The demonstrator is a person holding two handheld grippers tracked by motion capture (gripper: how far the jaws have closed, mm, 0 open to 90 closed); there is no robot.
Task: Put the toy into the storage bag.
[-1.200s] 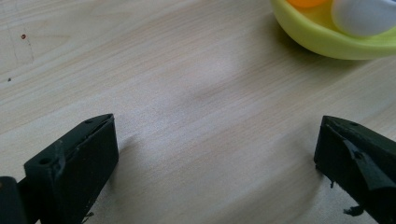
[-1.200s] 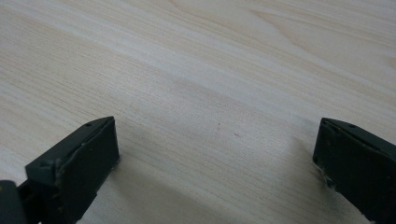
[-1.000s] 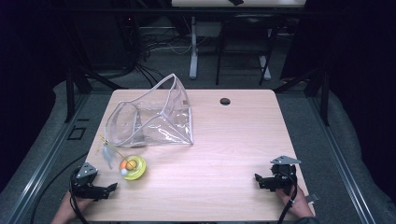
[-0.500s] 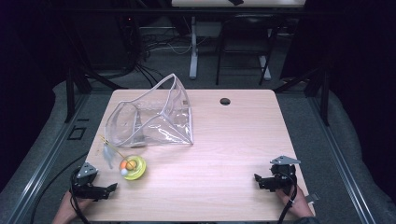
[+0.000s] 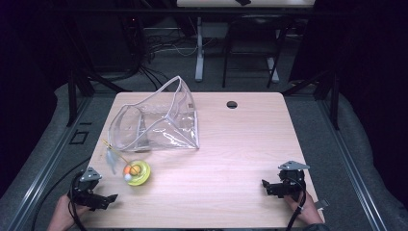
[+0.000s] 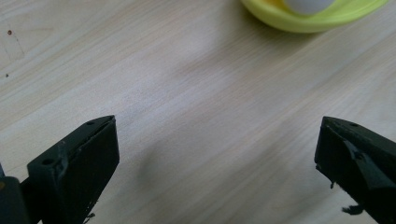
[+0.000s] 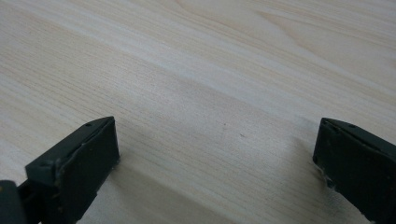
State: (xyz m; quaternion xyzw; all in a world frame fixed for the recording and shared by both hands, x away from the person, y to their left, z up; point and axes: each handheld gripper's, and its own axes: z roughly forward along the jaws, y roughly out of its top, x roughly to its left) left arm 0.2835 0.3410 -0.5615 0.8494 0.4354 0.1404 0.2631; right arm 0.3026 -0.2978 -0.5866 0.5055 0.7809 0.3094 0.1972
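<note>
Here the left tool [image 5: 102,199] rests at the desk's [image 5: 240,144] near-left corner, jaws wide and empty; the right tool [image 5: 275,187] rests by the near-right corner, equally wide and empty. Just beyond the left tool sits a yellow dish [image 5: 136,172] holding small balls [image 5: 129,169], a feathered stick [image 5: 111,155] poking toward the left edge. Behind it stands a clear plastic bag [image 5: 159,122], mouth facing left. A hasty left reach would likely tip the dish or snag the stick; the limp bag may collapse when gripped.
</note>
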